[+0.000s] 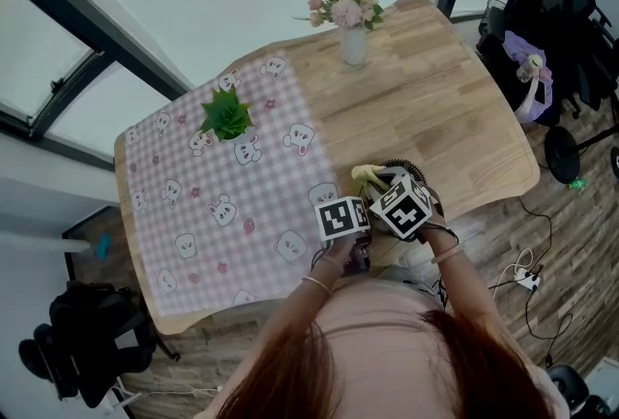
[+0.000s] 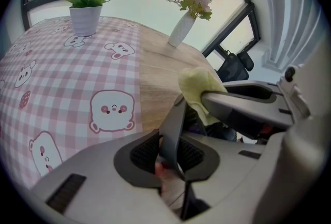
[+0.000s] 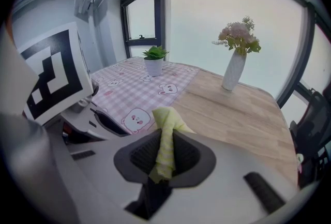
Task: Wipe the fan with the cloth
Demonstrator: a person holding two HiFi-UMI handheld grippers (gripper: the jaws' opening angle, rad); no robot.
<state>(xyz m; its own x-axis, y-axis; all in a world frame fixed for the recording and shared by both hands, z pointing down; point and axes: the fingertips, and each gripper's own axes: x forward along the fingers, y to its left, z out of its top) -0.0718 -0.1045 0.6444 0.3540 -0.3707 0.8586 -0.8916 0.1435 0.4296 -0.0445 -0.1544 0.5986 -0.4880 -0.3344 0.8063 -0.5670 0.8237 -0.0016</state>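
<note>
My left gripper (image 2: 171, 153) is shut on a thin dark grey part of the fan (image 2: 174, 123), which stands up between its jaws. My right gripper (image 3: 165, 154) is shut on a folded yellow cloth (image 3: 167, 125). In the left gripper view the cloth (image 2: 198, 87) hangs off the right gripper's tip just beyond the fan part, close to it or touching. In the head view both marker cubes, left (image 1: 343, 217) and right (image 1: 401, 204), sit side by side at the table's near edge. There the cloth (image 1: 368, 173) pokes out ahead of them beside a dark wire piece of the fan (image 1: 399, 164).
A wooden table (image 1: 435, 107) has a pink checked cloth with bear prints (image 1: 213, 185) over its left half. A small potted plant (image 1: 226, 114) stands on the cloth and a white vase of flowers (image 1: 350, 20) at the far edge. A black chair (image 1: 551, 11) stands to the right.
</note>
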